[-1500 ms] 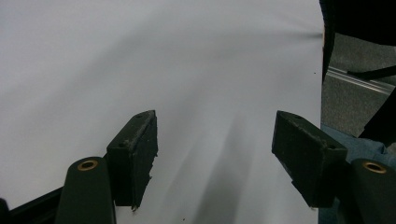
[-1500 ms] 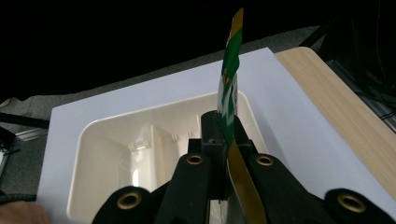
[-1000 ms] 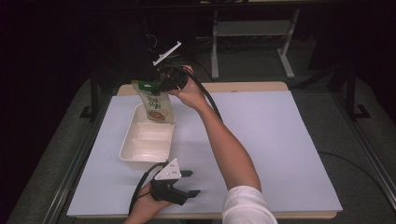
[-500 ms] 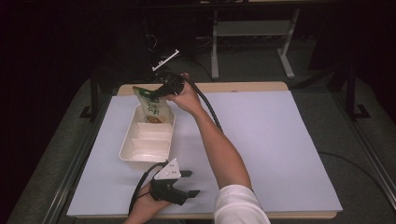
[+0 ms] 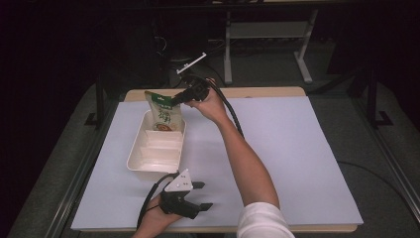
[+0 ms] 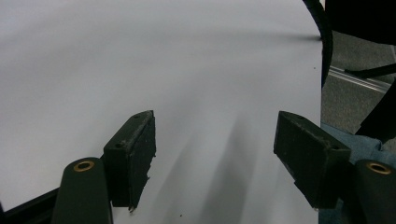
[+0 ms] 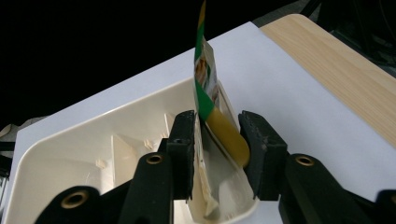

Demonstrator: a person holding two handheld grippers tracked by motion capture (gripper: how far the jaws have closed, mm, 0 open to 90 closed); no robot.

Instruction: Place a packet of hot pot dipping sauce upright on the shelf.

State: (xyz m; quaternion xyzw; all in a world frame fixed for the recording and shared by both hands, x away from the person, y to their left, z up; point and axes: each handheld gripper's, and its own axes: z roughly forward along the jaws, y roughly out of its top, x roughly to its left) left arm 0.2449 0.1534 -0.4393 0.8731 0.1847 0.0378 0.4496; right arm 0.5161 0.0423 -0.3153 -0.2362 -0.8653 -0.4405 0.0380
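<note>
Right gripper (image 7: 215,140) hangs over the far end of the cream tray (image 5: 143,163), and its jaws have just been opening: the green snack pouch (image 5: 164,111) sits between them, yet a gap shows beside the pad on one side, so the grip looks let go. That pouch stands nearly upright, its bottom down in the tray's far compartment and its top leaning toward the hand. Left gripper (image 5: 197,195) rests on the white sheet (image 5: 297,148) near the table's front edge, jaws spread wide with nothing between them. I'd judge the placing nearly done; what remains is drawing the right gripper clear and seeing whether the pouch settles flat.
</note>
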